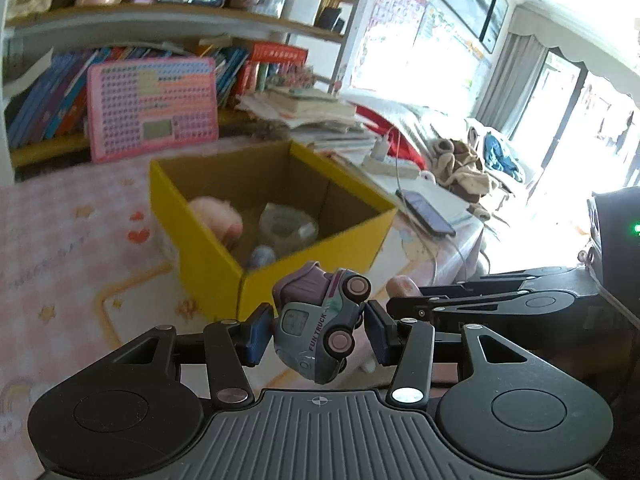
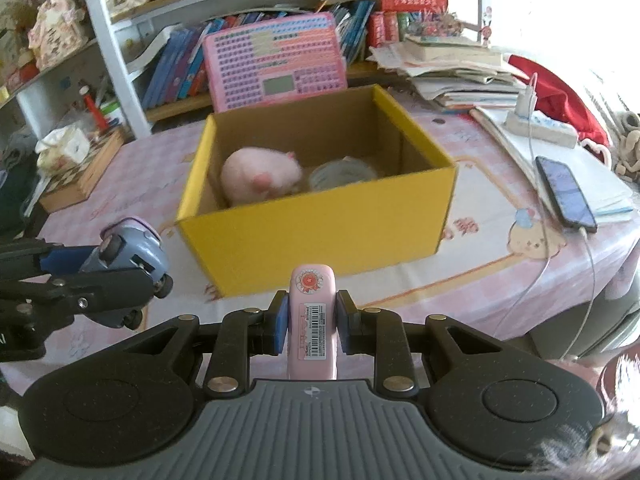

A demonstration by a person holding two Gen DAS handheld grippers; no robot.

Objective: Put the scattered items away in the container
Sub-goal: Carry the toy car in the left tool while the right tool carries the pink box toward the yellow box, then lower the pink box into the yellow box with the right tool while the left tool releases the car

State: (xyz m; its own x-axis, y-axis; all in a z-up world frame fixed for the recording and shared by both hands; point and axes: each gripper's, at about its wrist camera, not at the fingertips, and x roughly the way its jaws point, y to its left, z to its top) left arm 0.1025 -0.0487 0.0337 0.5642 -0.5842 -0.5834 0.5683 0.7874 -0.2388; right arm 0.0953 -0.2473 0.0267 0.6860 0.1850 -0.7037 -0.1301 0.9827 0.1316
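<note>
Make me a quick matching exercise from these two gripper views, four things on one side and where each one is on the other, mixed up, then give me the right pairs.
Things:
1. toy truck
2. pink stapler
3. pink plush toy
4. smartphone

Places:
A. lying on the table to the right of the yellow box
B. clamped in the right gripper
C. inside the yellow box
D. clamped in the left gripper

Pairs: 1-D, 2-B, 3-C, 4-A
</note>
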